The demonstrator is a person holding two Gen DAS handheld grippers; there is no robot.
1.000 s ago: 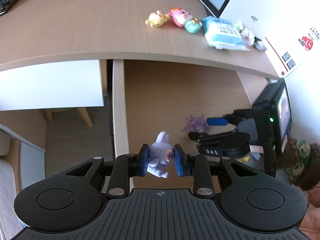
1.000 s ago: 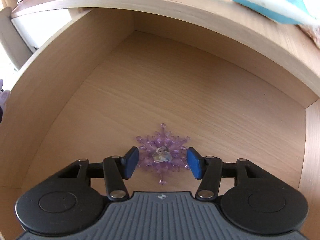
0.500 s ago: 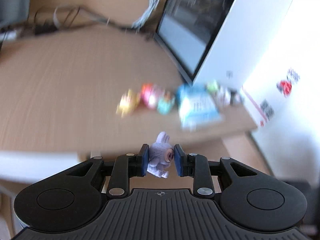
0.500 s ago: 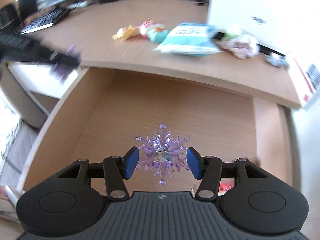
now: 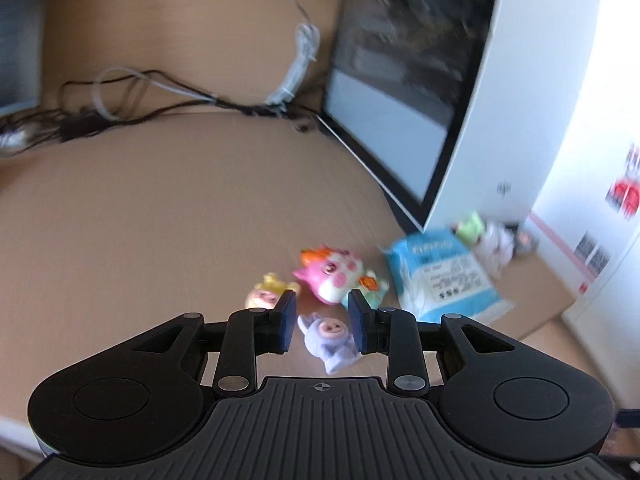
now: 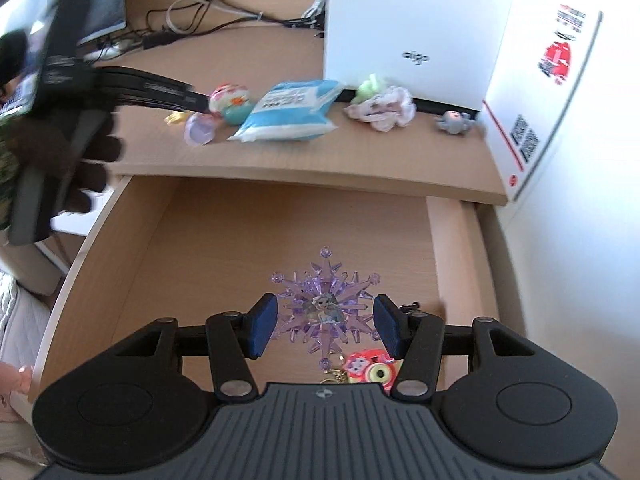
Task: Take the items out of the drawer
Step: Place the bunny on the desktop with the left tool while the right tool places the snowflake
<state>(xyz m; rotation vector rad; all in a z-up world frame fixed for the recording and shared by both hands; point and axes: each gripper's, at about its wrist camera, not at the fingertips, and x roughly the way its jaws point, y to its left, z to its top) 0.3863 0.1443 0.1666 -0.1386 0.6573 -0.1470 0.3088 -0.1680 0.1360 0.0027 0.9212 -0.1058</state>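
My left gripper [image 5: 322,320] hovers over the desk [image 5: 160,220], just in front of a row of small plush toys. A purple plush toy [image 5: 328,340] sits loosely between its pads. The toy leans on the right pad, and a sliver of gap shows at the left pad. In the right wrist view the left gripper's fingers [image 6: 152,90] reach over the desk, with the purple plush toy [image 6: 200,128] under their tips. My right gripper [image 6: 325,328] is shut on a purple crystal snowflake [image 6: 326,292], held above the open drawer [image 6: 240,240].
A pink plush [image 5: 332,276], a yellow one [image 5: 264,294], a teal one [image 5: 370,286] and a blue tissue pack [image 5: 440,276] lie on the desk. A white box [image 6: 400,20] stands behind them, with cables [image 5: 160,96] at the back. A red toy keychain [image 6: 370,368] lies in the drawer.
Both grippers rose out of the drawer. The left carried the purple toy over the desk, where it turned face-up and sagged between the pads. The right lifted the snowflake off the drawer floor.
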